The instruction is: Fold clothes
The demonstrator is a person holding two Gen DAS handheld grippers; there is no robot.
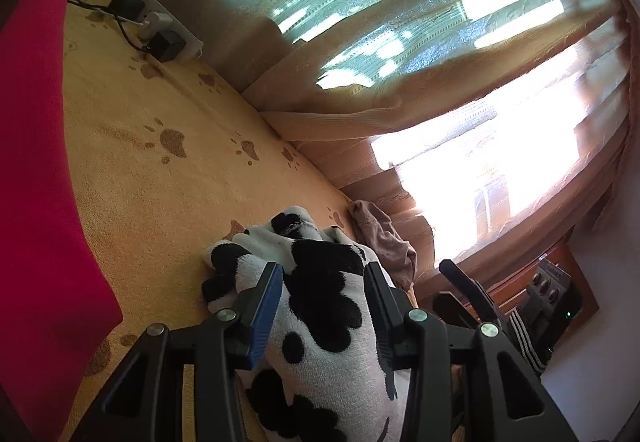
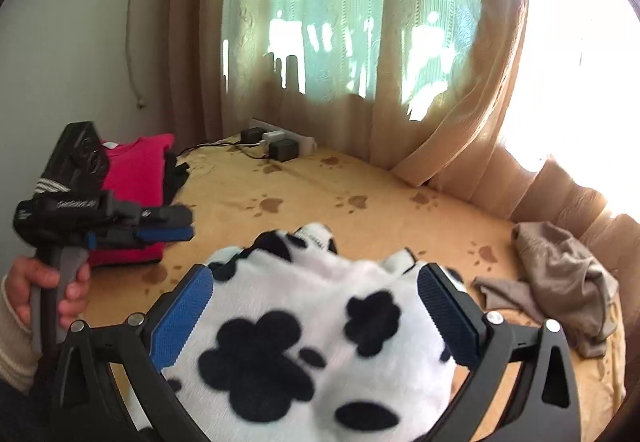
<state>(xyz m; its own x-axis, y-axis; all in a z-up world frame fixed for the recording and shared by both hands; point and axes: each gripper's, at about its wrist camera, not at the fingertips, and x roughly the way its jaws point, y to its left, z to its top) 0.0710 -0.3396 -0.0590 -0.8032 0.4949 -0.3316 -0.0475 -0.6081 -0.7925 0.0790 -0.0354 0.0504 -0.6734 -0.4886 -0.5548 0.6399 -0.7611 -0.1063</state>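
Fleece, black-and-white cow print, lies bunched on the bed, on a yellow paw-print cover, and it is right under both tools. The right hand-held gripper hangs just over it, blue pads spread wide to either side of the cloth, gripping nothing. The left hand-held gripper stands part open; the fleece runs between its fingers, but the pads do not look pressed on it. From the right wrist view that left tool sits off to the side, clear of the cloth, near a folded red garment with a hand around its handle. The fleece stretches away from both tools toward the curtain, long axis pointing ahead of them. I'd judge the right one nearer the near edge, so it has the easier pinch. A beige garment waits crumpled to the right.
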